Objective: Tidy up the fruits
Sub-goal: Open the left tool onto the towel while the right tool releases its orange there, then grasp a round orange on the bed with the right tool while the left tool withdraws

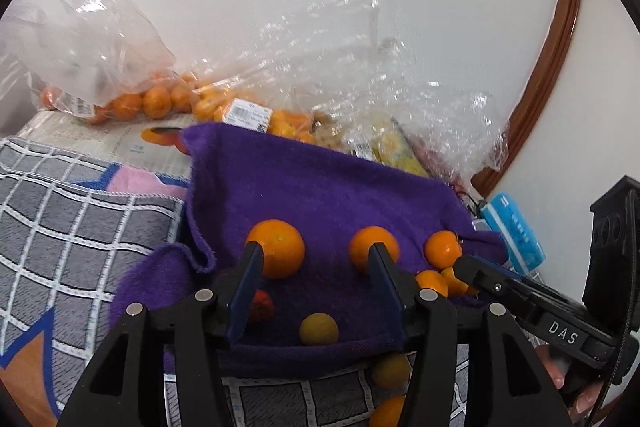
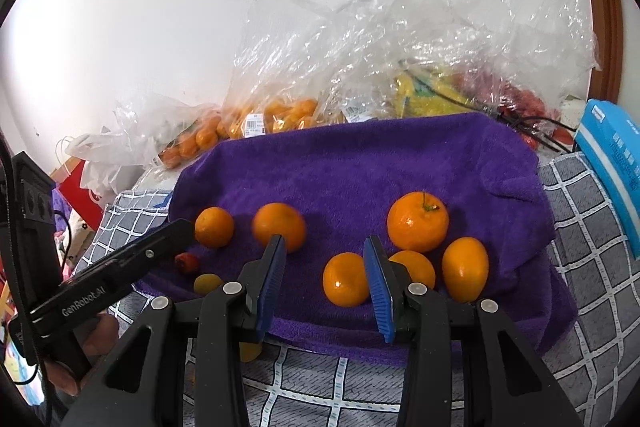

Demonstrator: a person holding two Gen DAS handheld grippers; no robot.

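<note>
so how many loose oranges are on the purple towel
6 in the right wrist view: two at the left, one front middle, and three at the right, one big, one behind the gripper finger, one oval. More may be hidden.

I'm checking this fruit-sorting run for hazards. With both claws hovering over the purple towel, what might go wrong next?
1. The yellow-green fruit sits near the purple towel's front edge; a nudge may roll it off.
2. The right claw is beside a tight orange cluster; closing could knock neighbours.
</note>
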